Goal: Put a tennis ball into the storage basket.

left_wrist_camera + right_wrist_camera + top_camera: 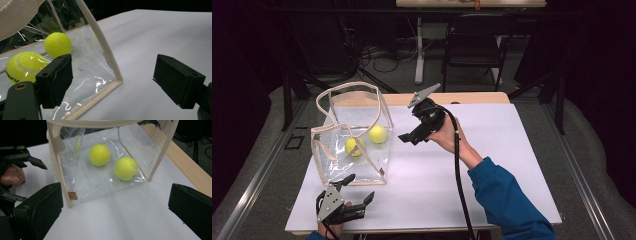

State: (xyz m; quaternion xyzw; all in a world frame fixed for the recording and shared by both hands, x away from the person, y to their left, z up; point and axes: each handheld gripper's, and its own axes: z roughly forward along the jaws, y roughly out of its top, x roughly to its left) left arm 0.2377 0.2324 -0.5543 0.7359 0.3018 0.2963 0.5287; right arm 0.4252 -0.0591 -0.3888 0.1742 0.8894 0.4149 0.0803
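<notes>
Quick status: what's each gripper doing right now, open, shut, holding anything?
Left gripper: open, holding nothing, beside the clear bag.
Right gripper: open, holding nothing, raised off the table beside the bag.

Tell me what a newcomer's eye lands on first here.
Two bright yellow tennis balls lying inside a clear bag with beige trim, at the white table's left. The left gripper sits open by the bag's near corner; the right gripper hovers open beside it.
</notes>
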